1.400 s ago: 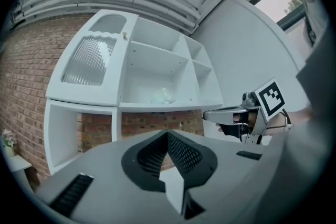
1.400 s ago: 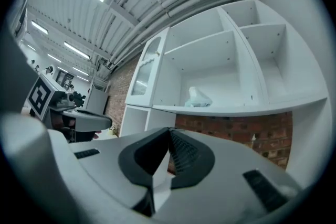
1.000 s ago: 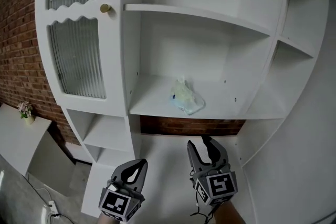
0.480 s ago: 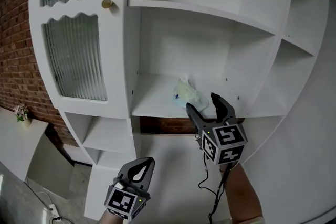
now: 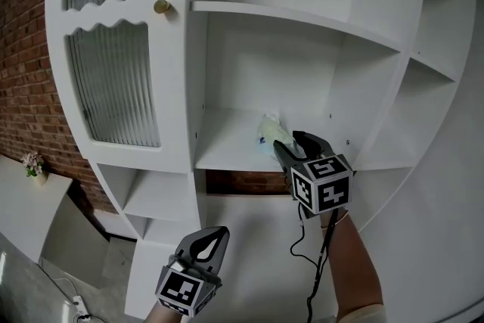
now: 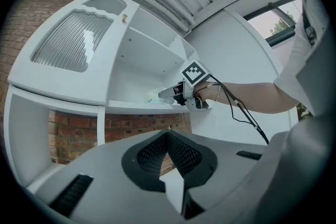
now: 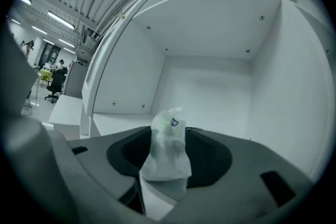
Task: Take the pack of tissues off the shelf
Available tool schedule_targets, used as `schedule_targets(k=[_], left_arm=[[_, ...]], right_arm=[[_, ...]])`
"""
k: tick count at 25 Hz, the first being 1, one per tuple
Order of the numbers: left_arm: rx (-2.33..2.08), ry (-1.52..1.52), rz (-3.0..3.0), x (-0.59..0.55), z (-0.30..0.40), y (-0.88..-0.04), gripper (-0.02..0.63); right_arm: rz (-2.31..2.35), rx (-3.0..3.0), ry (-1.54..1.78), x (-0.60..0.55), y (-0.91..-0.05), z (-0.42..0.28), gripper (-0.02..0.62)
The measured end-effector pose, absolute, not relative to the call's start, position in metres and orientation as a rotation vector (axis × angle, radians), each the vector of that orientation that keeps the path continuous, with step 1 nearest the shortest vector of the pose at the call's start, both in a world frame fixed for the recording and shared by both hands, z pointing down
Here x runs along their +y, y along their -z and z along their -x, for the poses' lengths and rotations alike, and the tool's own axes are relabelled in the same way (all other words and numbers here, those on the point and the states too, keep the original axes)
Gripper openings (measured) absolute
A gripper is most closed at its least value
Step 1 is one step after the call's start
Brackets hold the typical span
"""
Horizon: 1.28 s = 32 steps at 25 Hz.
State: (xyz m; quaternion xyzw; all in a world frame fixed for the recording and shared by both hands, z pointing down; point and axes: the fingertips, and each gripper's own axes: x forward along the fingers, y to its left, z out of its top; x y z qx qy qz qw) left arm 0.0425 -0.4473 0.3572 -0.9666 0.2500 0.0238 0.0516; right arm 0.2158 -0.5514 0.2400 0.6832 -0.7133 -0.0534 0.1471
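The pack of tissues (image 5: 270, 130) is a small pale, translucent packet on the middle shelf (image 5: 227, 156) of a white cabinet. My right gripper (image 5: 292, 141) reaches onto that shelf. Its jaws are closing, and the pack (image 7: 167, 148) stands pinched upright between them in the right gripper view. Low down in front of the cabinet, my left gripper (image 5: 213, 234) hangs shut and holds nothing. From the left gripper view, the right gripper (image 6: 167, 94) shows at the shelf with the pack (image 6: 151, 96) at its tips.
A ribbed-glass door (image 5: 113, 79) with a brass knob (image 5: 161, 7) closes the cabinet's left side. Another shelf (image 5: 302, 17) lies above, and open compartments (image 5: 435, 49) are on the right. A brick wall (image 5: 23, 87) stands to the left, with a small flower pot (image 5: 34, 163) on a low surface.
My right gripper rose from below the shelf, reached in with wide jaws, and now has them drawn in around the tissue pack. The left gripper has barely moved.
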Motion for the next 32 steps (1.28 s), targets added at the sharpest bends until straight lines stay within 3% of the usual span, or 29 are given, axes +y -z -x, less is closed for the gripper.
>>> schedule_targets(k=[8,23,32], left_arm=[[0.826,-0.104,2.937,-0.458,-0.027,-0.361,0.012],[0.930,-0.013,2.903,-0.440,-0.020,-0.358,0.012],[0.945,-0.015,2.909,-0.420,-0.026,-0.371,0.012]], right_arm=[[-1.990,-1.964,0.160,-0.548,-0.248,-0.220,0.043],[-2.105,-1.977,0.367,-0.472,-0.246,-0.200,0.025],[-2.156,-1.928,0.477,-0.408,-0.291,-0.191,0.023]])
